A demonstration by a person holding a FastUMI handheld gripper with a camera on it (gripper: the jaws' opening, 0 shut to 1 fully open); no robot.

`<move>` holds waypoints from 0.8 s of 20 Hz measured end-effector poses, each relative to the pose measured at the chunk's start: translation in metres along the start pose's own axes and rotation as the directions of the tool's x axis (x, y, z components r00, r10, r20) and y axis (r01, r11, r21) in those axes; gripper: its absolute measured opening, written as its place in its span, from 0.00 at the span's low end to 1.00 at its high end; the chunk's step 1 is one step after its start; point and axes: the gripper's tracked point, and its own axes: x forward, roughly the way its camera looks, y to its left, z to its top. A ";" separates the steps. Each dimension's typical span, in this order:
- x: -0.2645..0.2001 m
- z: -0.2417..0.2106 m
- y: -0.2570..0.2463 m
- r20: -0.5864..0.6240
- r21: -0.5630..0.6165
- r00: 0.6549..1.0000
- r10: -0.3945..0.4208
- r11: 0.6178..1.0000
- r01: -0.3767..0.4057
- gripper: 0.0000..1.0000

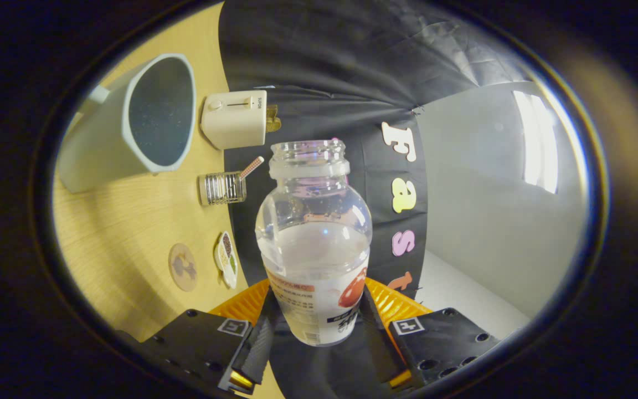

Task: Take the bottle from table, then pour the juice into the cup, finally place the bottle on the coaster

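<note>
Black cloth hung behind a pale wooden table [125, 233], and the whole scene appeared rolled onto its side in the gripper view, so that the tabletop stood as a wall beside the bottle. The gripper [314, 327] was clamped on the bottle [314, 244], one finger pressing on each side of its labelled lower body. The bottle was clear plastic, uncapped, its open mouth pointing away from the fingers, and clear liquid filled it to about the shoulder. It was lifted off the table. Near the table's back edge, along the cloth, stood a cream toaster [235, 118], then a ribbed glass cup [222, 188] with a striped straw in it, then a small printed packet [227, 259]. A round coaster [183, 267] lay flat just beside the packet, further from the cloth. A large grey bin [130, 122] sat beyond the toaster, well apart from the cup.
</note>
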 end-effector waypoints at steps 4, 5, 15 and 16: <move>-0.002 0.000 -0.003 0.007 -0.023 1.000 -0.003 1.000 0.003 0.78; -0.001 0.001 -0.003 0.011 -0.032 1.000 -0.006 0.999 0.007 0.78; -0.003 0.008 -0.008 0.033 -0.084 0.999 -0.019 0.996 0.021 0.78; -0.003 0.009 -0.009 0.035 -0.088 0.999 -0.020 0.996 0.023 0.78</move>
